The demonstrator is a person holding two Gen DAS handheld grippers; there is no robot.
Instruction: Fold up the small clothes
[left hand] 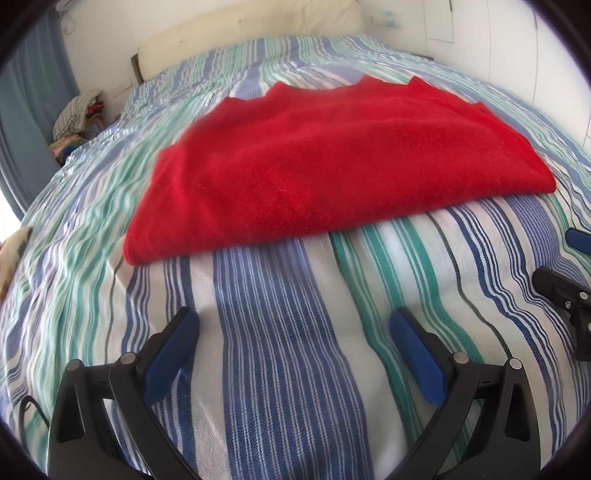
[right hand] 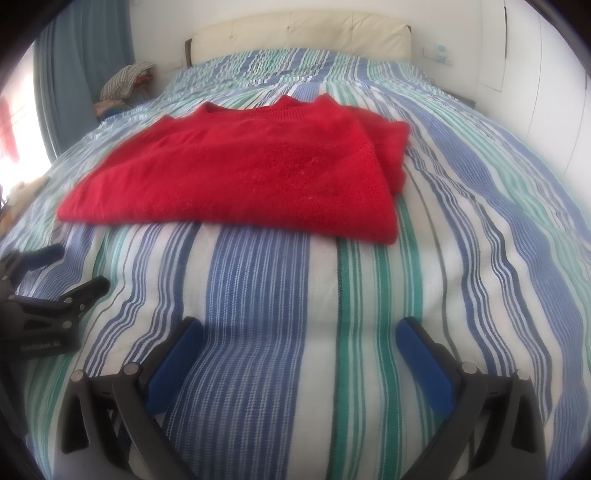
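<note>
A red knitted sweater (left hand: 332, 162) (right hand: 243, 173) lies folded flat on the striped bedspread (left hand: 273, 332) (right hand: 258, 314), its neckline toward the headboard and a sleeve tucked along its right side. My left gripper (left hand: 295, 321) hovers open over bare bedspread just short of the sweater's near edge, nothing between its blue pads. My right gripper (right hand: 299, 328) is likewise open and empty, a little back from the near edge. Each gripper shows in the other's view: the right gripper (left hand: 565, 266) at the right edge, the left gripper (right hand: 59, 269) at the left edge.
A cream padded headboard (right hand: 303, 33) stands at the far end of the bed. A heap of clothes (right hand: 125, 85) sits on a bedside stand at the left, by blue curtains (right hand: 74, 66). White cupboard doors (right hand: 535, 74) line the right wall.
</note>
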